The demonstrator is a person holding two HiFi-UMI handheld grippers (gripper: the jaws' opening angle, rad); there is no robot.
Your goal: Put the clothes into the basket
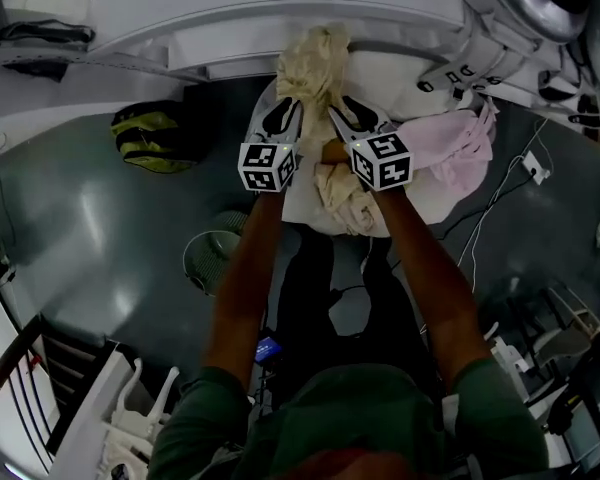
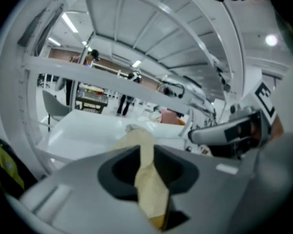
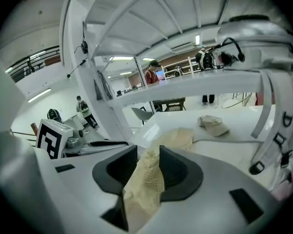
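We stand over the white basket at our 12 o'clock. The left hand-held gripper and right hand-held gripper hang side by side above it, each released, jaws partly apart, with a fold of the cream garment running loosely between them. A pink garment lies at 3 o'clock. We judge this the drop; next, both must pull clear without snagging cloth.
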